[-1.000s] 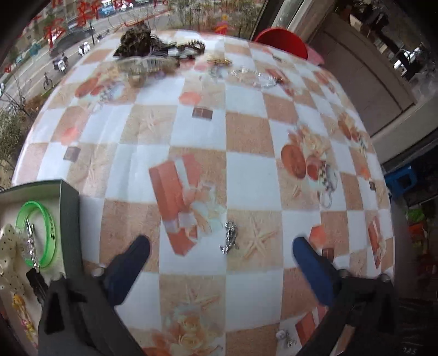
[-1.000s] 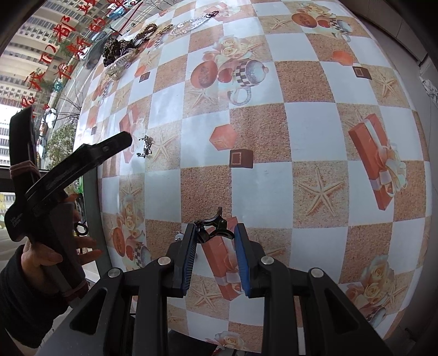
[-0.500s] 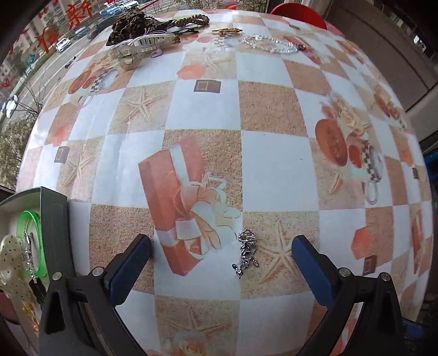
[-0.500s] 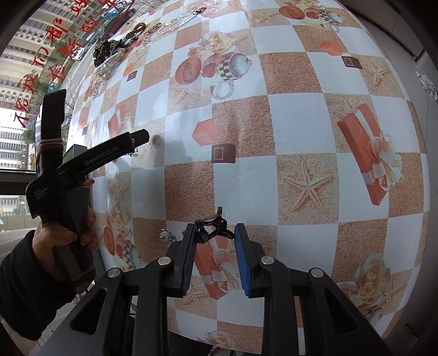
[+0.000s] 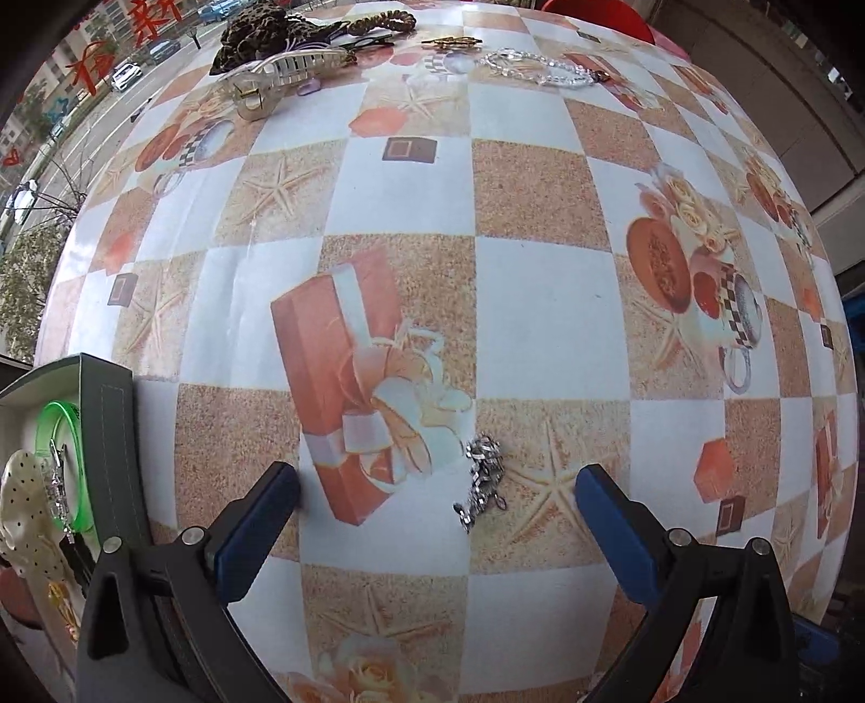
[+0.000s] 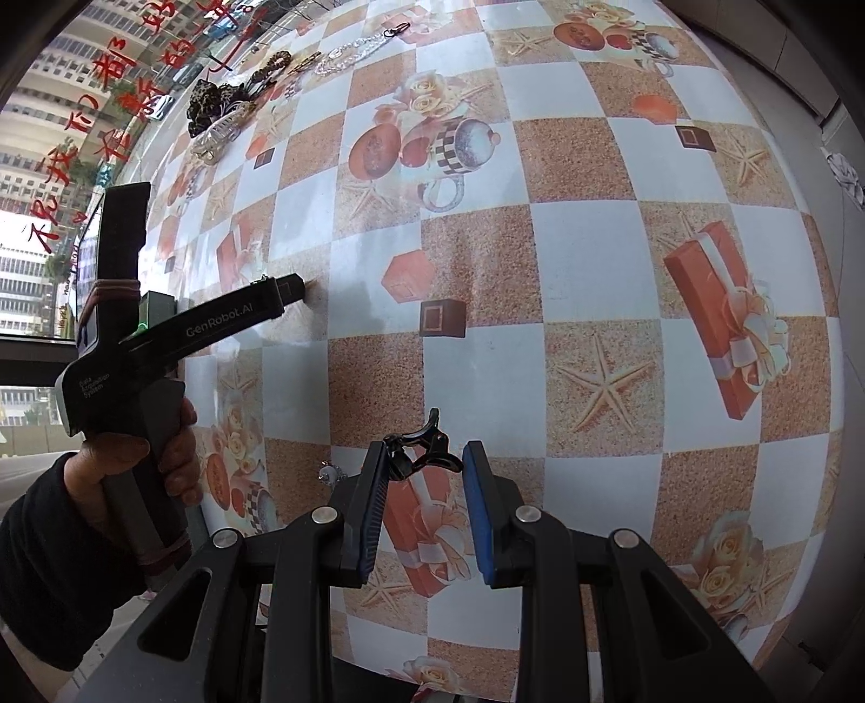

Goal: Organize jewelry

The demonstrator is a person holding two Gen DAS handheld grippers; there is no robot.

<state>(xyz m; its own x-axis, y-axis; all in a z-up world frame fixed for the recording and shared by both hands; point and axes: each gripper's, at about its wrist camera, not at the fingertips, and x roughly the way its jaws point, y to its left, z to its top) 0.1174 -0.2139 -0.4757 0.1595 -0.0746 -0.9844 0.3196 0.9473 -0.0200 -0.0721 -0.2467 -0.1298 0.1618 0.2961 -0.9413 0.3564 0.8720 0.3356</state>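
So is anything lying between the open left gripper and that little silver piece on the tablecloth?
Nothing visible does. The silver jewelry piece lies alone on the tablecloth between the spread fingers of the left gripper, and the cloth around it is bare. The box sits off to the left.

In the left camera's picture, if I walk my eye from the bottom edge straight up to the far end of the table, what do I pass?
Left gripper → silver chain piece lying between its open fingers → clear hair claw clip → leopard-print scrunchie at the far edge of the table.
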